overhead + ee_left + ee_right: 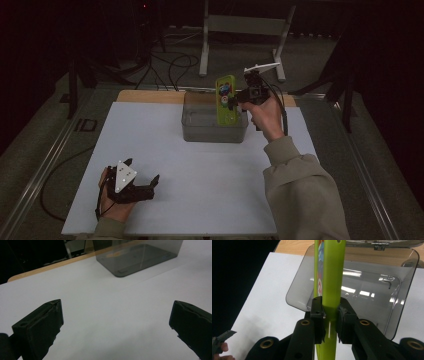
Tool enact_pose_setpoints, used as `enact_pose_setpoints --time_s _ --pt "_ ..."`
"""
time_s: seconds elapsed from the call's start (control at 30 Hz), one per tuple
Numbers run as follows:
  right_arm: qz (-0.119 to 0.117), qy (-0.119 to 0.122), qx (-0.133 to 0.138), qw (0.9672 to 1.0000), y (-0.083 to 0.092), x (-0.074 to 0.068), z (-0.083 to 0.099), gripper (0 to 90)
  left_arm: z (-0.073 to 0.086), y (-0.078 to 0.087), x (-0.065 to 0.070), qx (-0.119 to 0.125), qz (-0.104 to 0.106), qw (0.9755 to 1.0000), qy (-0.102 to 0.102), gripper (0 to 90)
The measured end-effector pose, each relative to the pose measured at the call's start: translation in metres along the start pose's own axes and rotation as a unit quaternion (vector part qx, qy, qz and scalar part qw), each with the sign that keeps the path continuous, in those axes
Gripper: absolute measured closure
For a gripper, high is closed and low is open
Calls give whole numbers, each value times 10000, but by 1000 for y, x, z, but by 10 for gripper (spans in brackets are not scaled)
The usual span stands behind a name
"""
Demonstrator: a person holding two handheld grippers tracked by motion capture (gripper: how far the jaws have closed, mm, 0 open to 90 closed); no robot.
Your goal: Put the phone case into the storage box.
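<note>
Seen from above: a white table top (200,165) in a dim room, with a strip of bare wood (150,96) along its far edge. On the far half of the top, a clear grey plastic bin (200,125), open at the top.

Held above the right end of that bin, a flat lime-green package (225,99) with coloured print on its face, standing upright on its long axis. Clamped on its edge from the right, the right gripper (234,99), jaws pressed against both faces of the package, the person's right hand (265,116) wrapped around the handle and a light sleeve (300,185) trailing to the bottom of the frame. In the right gripper view, the package (329,277) seen edge-on as a narrow green band rising between the two black jaws, with the bin (372,295) behind and below it; whether the lower end touches the bin floor cannot be told.

At the near left corner of the table top, the left gripper (142,176), low over the surface, jaws spread wide apart and holding nothing, a grey three-cornered plate (123,175) on top and the left hand (114,205) beneath. In the left gripper view, both black jaws far apart over bare white surface (112,315), the bin (137,257) well ahead.

Beyond the table, cables on the floor (170,65) and a pale metal stand (245,30).
</note>
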State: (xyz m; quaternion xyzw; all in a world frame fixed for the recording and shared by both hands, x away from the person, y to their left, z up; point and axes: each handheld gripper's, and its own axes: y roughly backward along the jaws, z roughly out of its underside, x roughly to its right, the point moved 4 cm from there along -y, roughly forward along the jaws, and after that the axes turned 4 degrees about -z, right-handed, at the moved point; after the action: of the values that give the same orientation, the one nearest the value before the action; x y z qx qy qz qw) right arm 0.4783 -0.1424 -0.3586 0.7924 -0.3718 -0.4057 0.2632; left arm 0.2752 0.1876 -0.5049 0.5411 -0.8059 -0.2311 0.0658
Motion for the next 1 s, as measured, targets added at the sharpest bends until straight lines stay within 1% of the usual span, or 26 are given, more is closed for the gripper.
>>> enact_pose_setpoints --time_s 0.23,0.33,0.73,0.9,1.0 --pt "56 -75 26 10000 -2 4 -4 779 0 0 0 1 1 10000 0 0" --pt "127 -80 18 9999 -3 7 -6 779 0 0 0 -1 2 10000 0 0" --pt "213 -303 10 9993 -11 21 -11 779 0 0 -1 8 -4 10000 13 0" --pt "310 -354 -7 9989 -16 26 -14 779 0 0 -1 8 -6 10000 7 0" --pt "419 -371 -19 9984 -19 30 -15 779 0 0 -1 18 -7 10000 31 0"
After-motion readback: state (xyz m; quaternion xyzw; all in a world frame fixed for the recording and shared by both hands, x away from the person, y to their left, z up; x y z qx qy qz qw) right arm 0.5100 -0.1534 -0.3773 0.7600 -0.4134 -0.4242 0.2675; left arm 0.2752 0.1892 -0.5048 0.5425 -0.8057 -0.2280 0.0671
